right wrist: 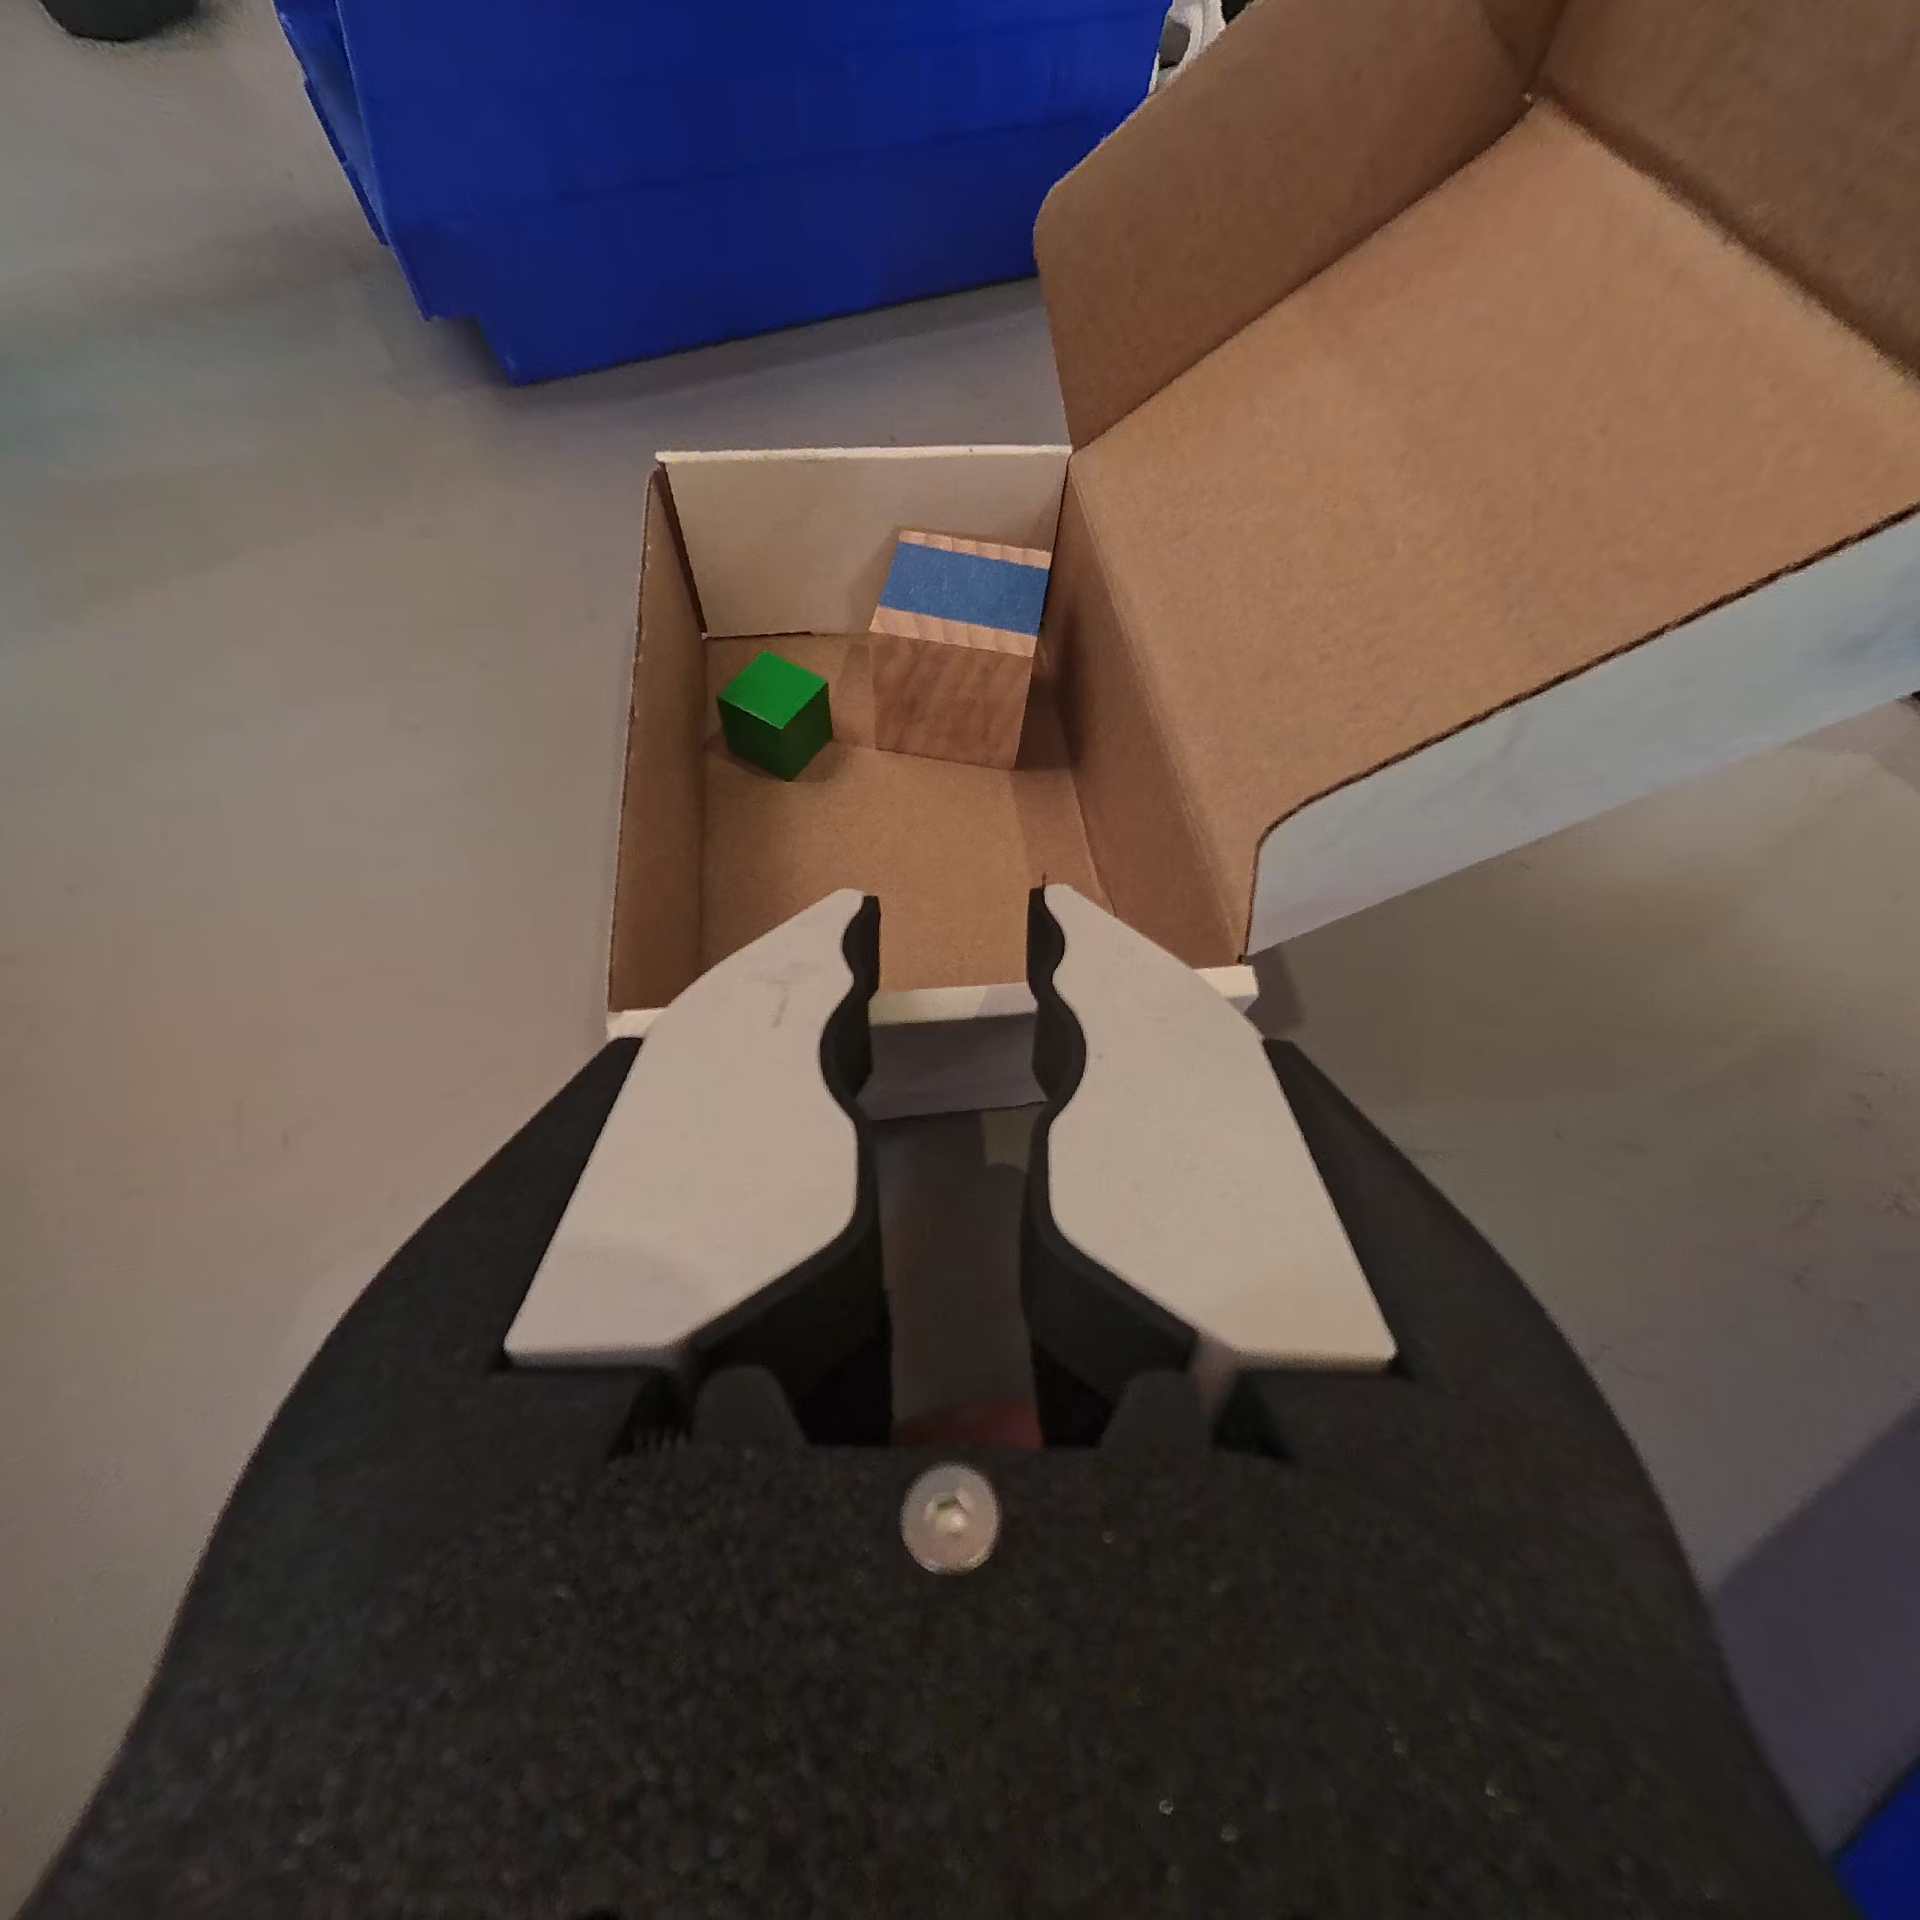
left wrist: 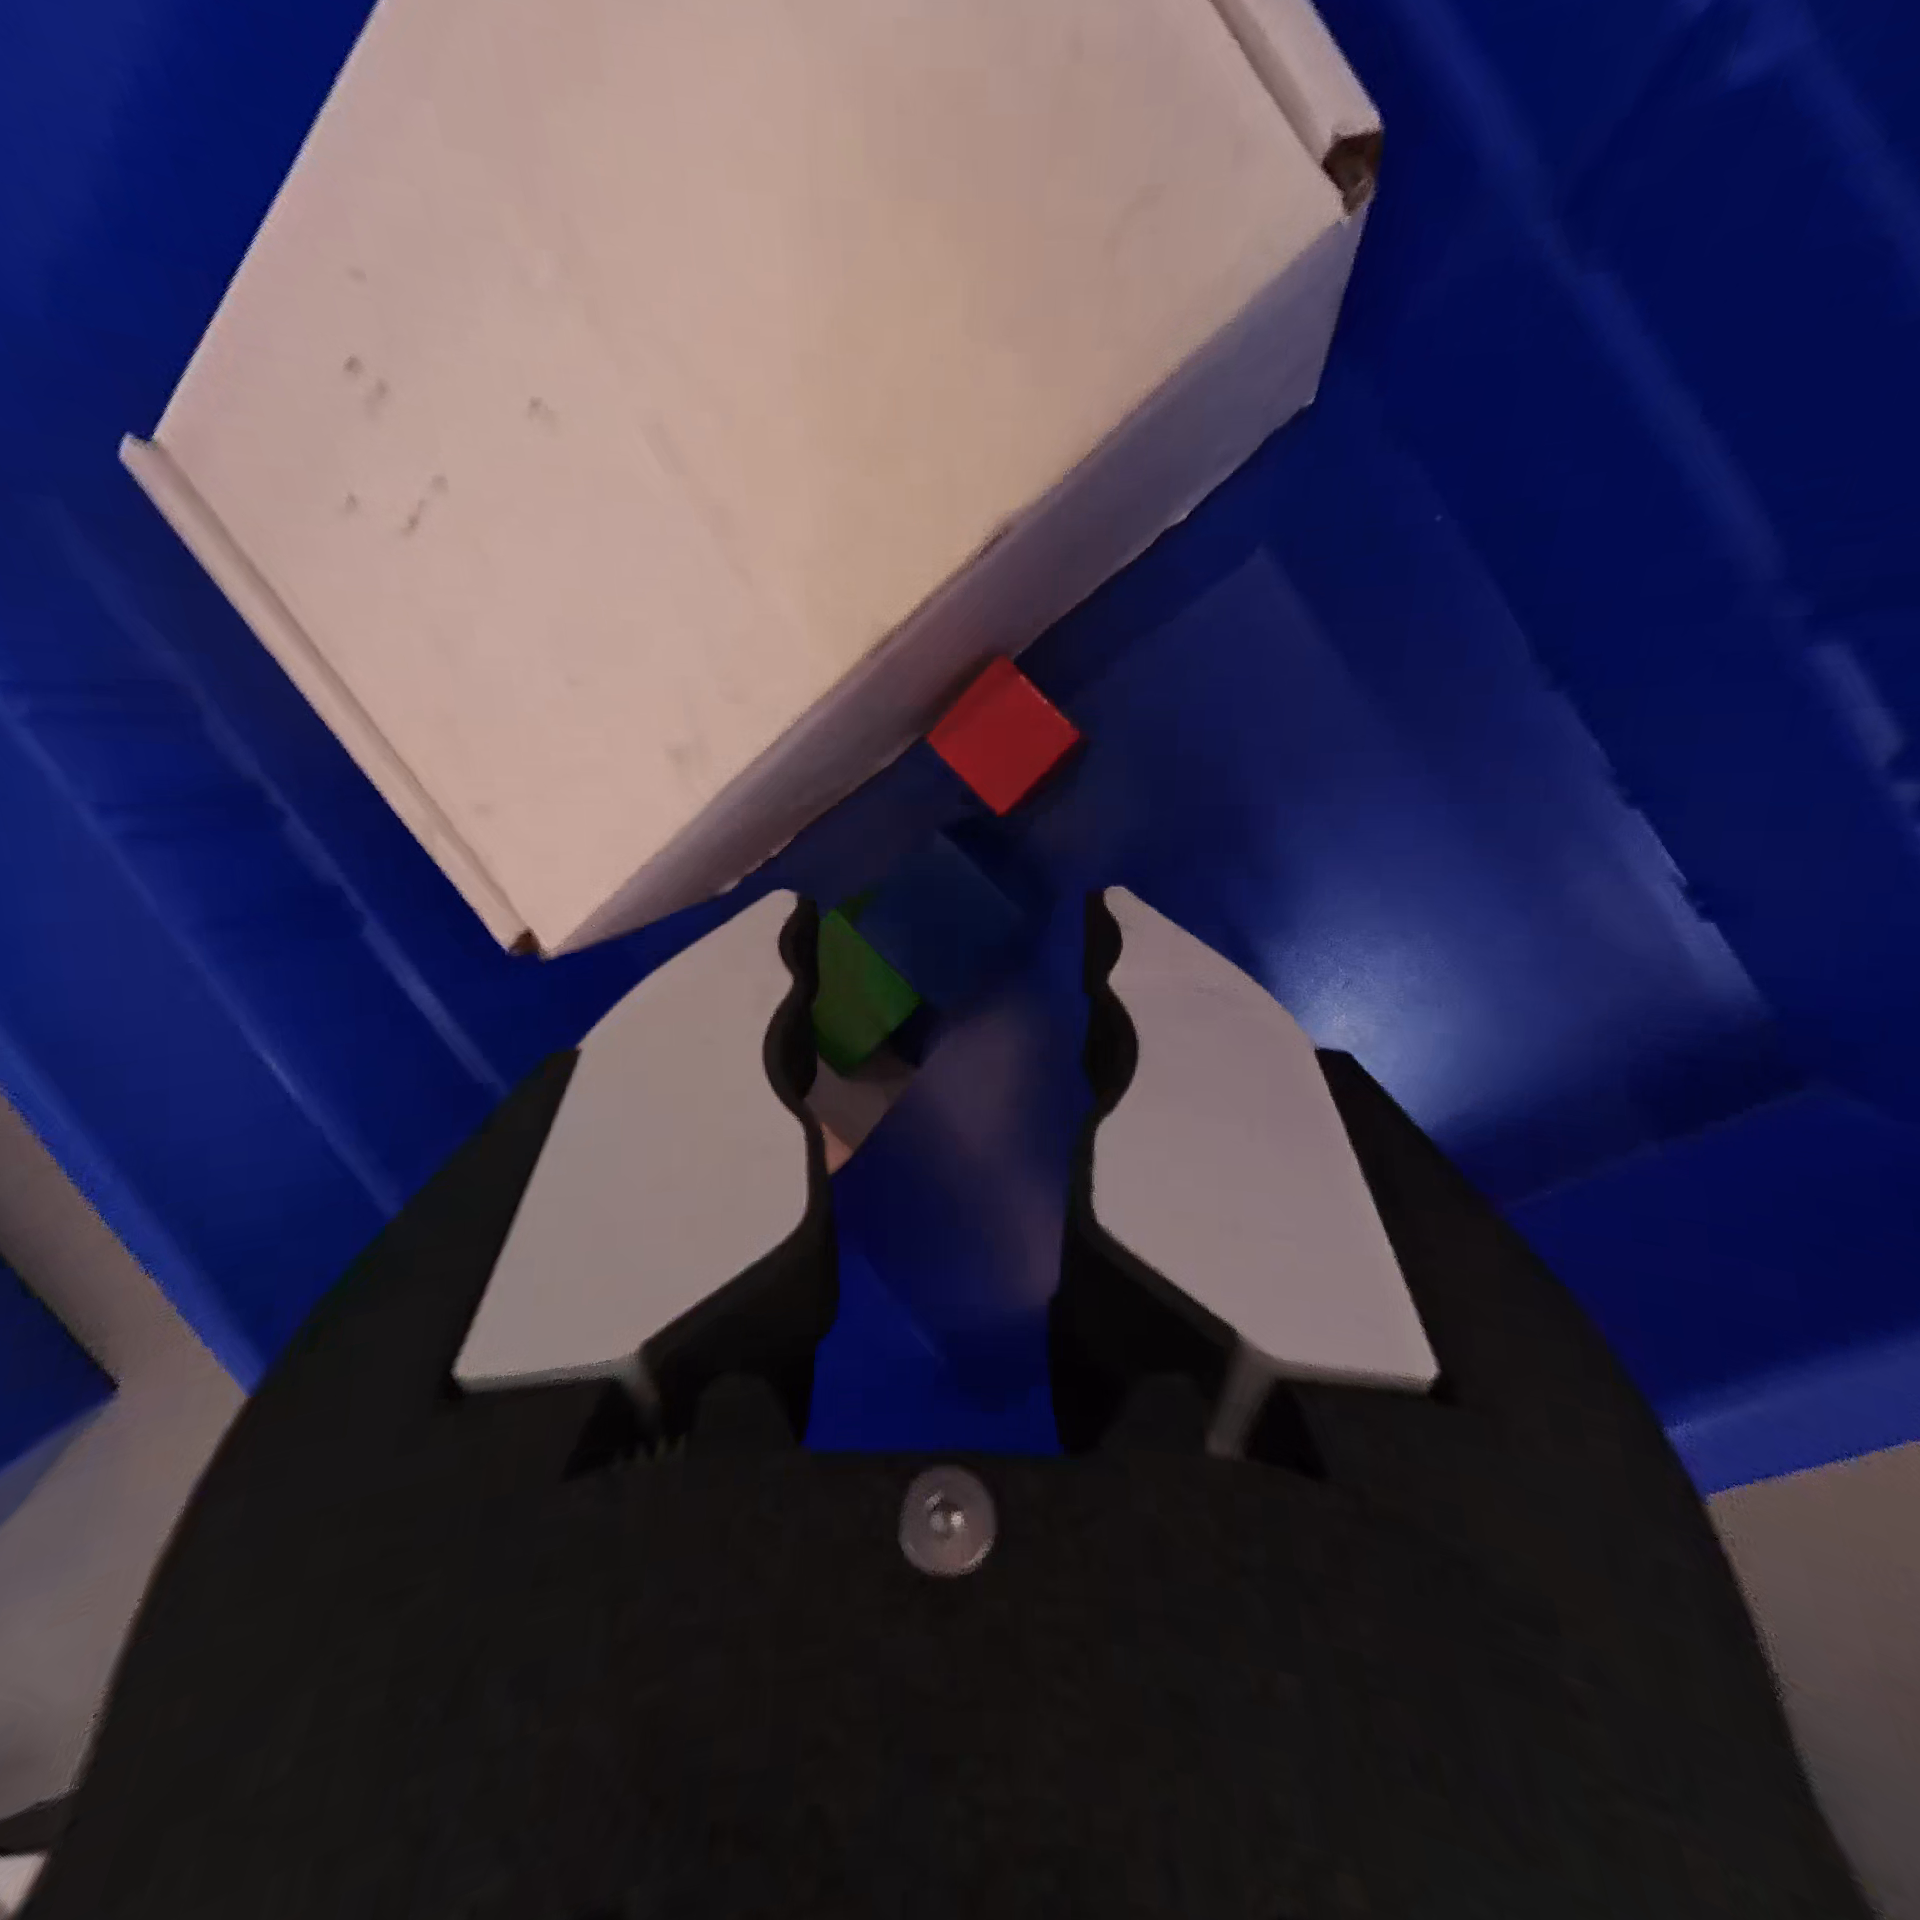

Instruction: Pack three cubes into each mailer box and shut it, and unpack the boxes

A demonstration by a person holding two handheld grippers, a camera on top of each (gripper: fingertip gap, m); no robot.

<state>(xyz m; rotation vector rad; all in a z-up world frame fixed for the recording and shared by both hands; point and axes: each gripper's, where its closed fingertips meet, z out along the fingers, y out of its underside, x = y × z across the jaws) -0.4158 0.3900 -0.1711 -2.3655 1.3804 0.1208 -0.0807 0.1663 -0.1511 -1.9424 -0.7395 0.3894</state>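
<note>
I am hovering my parted, empty left gripper [left wrist: 943, 935] over what looks like a dark blue cube [left wrist: 951, 925] at frame centre, next closing on it for the open brown cardboard mailer box [right wrist: 665, 727], my right gripper [right wrist: 954, 935] likewise unclenched.

Glossy blue plastic bin [left wrist: 1558, 520], matt white cardboard box [left wrist: 675, 416]; rough brown cardboard mailer [right wrist: 914, 831] holds grainy wooden cube [right wrist: 951, 707]

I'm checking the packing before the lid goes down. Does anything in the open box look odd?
Only two cubes lie in the open mailer box: a small green cube and a larger wooden cube with blue tape, tilted against the back corner. A third is missing.
</note>
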